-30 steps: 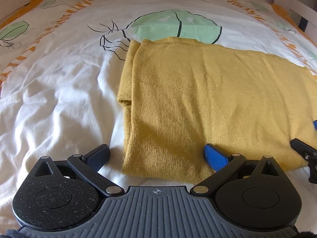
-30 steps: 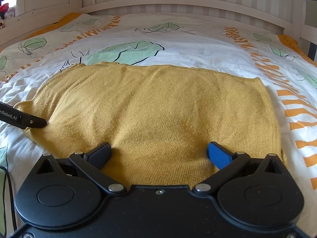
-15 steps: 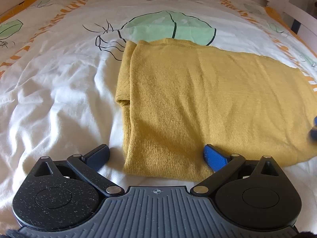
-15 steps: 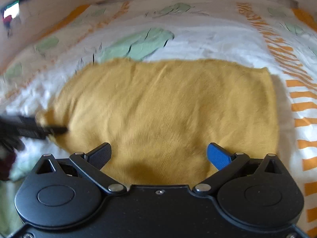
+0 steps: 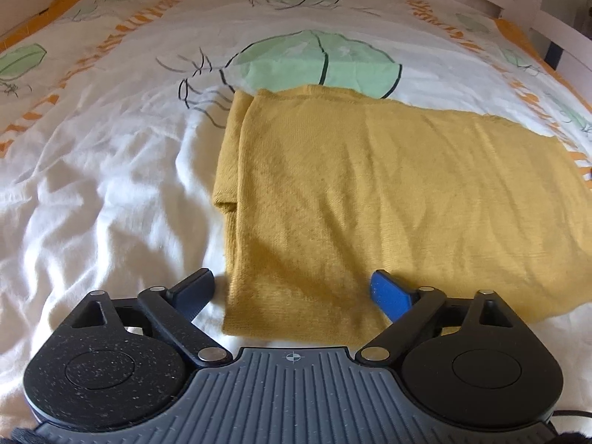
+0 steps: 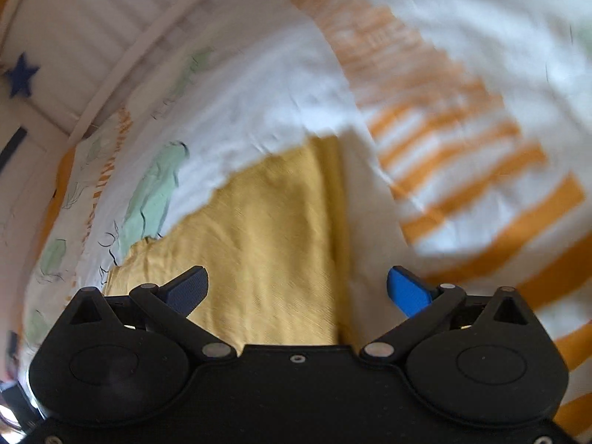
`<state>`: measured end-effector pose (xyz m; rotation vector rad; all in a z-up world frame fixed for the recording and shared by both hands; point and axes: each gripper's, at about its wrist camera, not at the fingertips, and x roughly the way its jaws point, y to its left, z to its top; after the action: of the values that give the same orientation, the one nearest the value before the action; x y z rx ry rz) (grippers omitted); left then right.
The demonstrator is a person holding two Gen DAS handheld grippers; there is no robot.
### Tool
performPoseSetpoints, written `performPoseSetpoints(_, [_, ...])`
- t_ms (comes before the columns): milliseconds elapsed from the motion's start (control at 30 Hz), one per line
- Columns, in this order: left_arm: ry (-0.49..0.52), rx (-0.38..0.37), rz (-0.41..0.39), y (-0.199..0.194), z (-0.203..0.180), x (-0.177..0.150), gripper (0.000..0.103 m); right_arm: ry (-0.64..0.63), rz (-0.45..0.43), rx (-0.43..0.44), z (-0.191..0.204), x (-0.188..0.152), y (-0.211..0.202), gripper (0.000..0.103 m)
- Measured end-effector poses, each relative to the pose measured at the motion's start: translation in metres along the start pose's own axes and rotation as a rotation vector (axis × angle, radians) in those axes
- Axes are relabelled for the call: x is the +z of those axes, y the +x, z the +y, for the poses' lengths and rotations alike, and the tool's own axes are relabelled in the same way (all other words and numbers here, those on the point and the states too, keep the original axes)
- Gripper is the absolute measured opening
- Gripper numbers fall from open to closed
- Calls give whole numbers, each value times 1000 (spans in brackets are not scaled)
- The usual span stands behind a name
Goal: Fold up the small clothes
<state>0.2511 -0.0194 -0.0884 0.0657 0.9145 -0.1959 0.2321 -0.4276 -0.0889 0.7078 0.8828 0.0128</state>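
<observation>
A mustard-yellow knit garment [image 5: 388, 192] lies folded flat on the bed, with a doubled edge along its left side. My left gripper [image 5: 292, 288] is open and empty, its fingers spread over the garment's near left corner. My right gripper [image 6: 298, 288] is open and empty, turned sideways over the garment's [image 6: 273, 236] right end; that view is blurred by motion.
The white duvet [image 5: 111, 203] with green and orange prints is wrinkled to the left of the garment. A white slatted bed rail [image 5: 532, 3] runs along the far side. A blue star [image 6: 20, 74] sticks on the wall.
My right gripper has swung and rolled toward the garment's right end, leaving the left wrist view. My left gripper has stayed over the near left corner, rising slightly.
</observation>
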Motion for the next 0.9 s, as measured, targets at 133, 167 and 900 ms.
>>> performPoseSetpoints(133, [14, -29, -16, -14, -14, 7, 89, -8, 25, 12, 3, 5, 6, 103])
performPoseSetpoints(167, [27, -35, -19, -16, -20, 11, 89, -16, 41, 17, 5, 6, 6, 103])
performPoseSetpoints(900, [113, -18, 99, 75, -112, 95, 94, 79, 98, 120, -12, 18, 12, 103])
